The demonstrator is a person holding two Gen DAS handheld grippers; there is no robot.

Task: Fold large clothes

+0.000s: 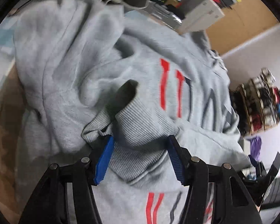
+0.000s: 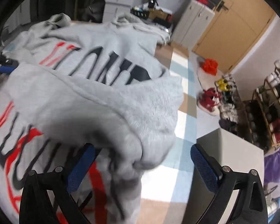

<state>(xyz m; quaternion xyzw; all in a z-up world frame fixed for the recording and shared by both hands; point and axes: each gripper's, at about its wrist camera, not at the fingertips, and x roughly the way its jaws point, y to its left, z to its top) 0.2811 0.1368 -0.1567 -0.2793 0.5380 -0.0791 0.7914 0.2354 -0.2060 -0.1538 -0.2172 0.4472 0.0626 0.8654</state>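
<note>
Grey sweatshirt (image 1: 95, 59) lies bunched across the checkered table (image 2: 181, 149), reaching its far edge. Left gripper (image 1: 140, 149) clamps the ribbed cuff (image 1: 132, 123); right gripper (image 2: 141, 160) gapes, fabric draped between.

— What sits on the floor right of the checked cloth (image 2: 184, 123)?
— Red shoes (image 2: 208, 100), an orange bundle (image 2: 210, 66), a wooden rack (image 2: 270, 112) by the wall.
— Behind?
— A tan door (image 2: 233, 28), white drawers (image 2: 117, 1).
</note>
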